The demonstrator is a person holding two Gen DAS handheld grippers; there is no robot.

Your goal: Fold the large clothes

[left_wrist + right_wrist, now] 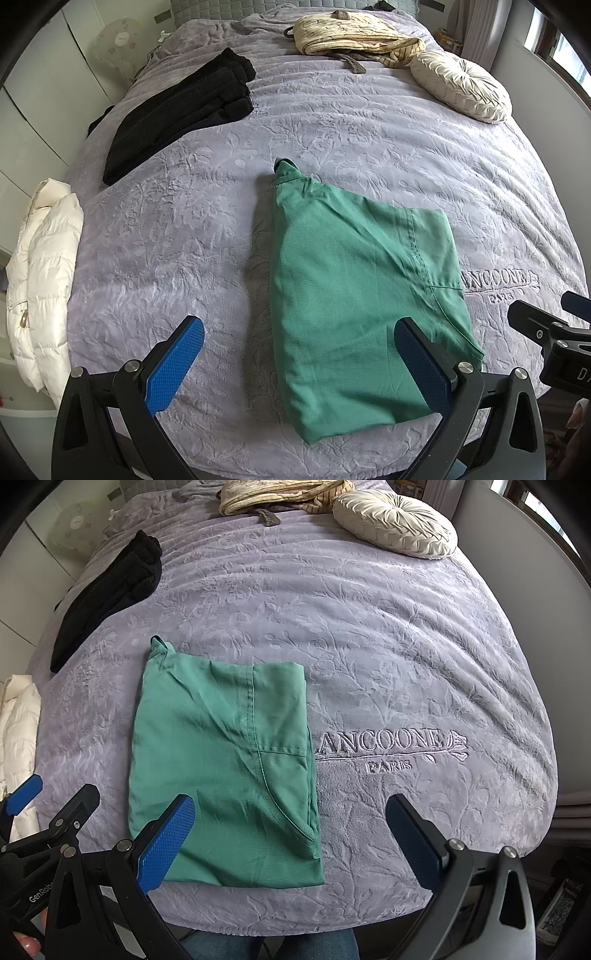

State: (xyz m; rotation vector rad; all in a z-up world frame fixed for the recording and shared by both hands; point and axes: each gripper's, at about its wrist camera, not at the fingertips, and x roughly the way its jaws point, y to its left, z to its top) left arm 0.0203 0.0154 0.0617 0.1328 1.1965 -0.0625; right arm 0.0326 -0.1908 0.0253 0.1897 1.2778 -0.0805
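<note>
A green garment (351,295) (225,760) lies folded into a tall rectangle on the lilac bedspread (184,229) (406,646), a narrow end pointing away from me. My left gripper (295,365) hovers open over its near left corner, and nothing sits between the blue pads (177,362). My right gripper (291,842) is open too, above the garment's near right edge, with one pad (166,845) over the cloth. Each gripper shows at the edge of the other's view.
A folded black garment (177,114) (107,594) lies at the far left. A cream striped garment (354,33) and a round cushion (461,85) (395,524) sit at the head of the bed. A white puffer jacket (40,280) hangs off the left edge.
</note>
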